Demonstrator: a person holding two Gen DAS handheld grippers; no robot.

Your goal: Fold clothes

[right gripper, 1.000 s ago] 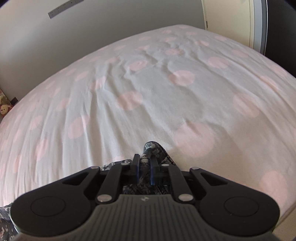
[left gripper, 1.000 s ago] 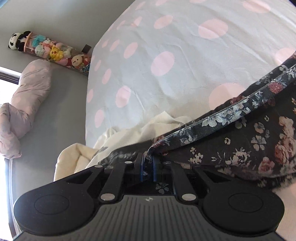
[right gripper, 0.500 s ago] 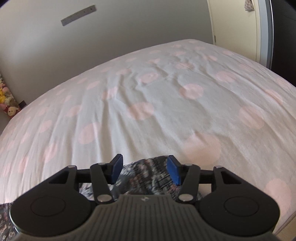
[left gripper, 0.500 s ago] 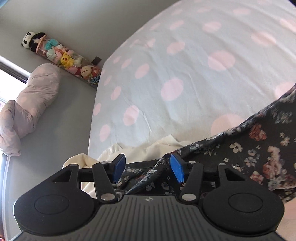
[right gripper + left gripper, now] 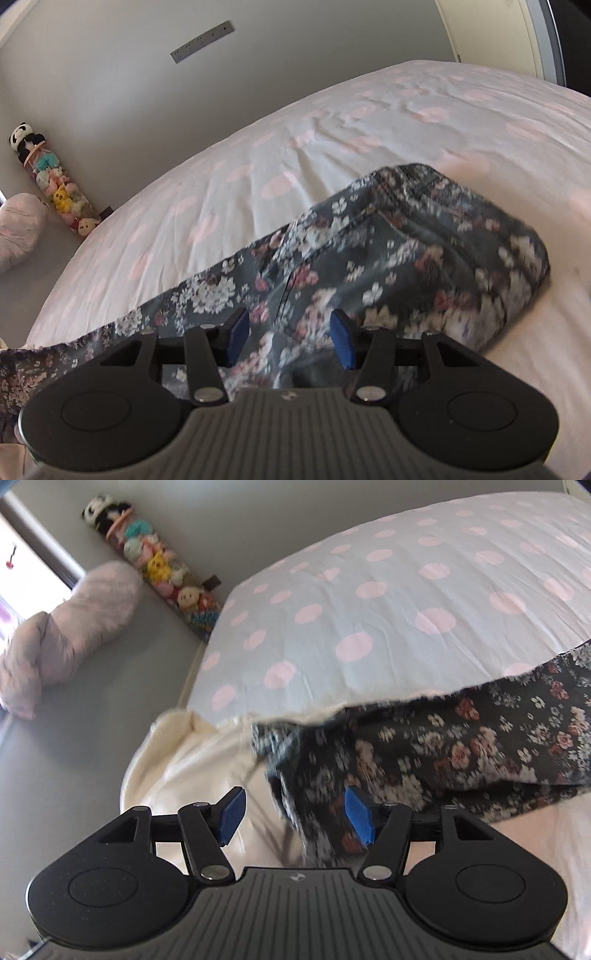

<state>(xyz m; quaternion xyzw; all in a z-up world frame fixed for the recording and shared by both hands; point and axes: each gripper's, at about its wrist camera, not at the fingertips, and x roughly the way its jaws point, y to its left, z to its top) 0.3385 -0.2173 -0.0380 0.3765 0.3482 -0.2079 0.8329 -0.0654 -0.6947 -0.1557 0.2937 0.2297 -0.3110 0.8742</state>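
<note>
Floral garment [image 5: 461, 753] blurred near the fingers; cut off (right edge).

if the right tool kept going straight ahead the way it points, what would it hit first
Most likely the dark floral garment, which lies folded on the spotted bedsheet directly ahead of the open right tool. Depth is unclear, but nothing else shows in between.

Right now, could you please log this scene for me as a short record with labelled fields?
surface: bed with pink-dotted sheet
garment: dark floral garment, lying on the sheet, not gripped
other cloth: cream fabric at the bed's edge, left of the garment
left gripper: open, above the garment's end
right gripper: open, above the garment
background: tube of plush toys against the wall; pink bedding roll on the floor
</note>
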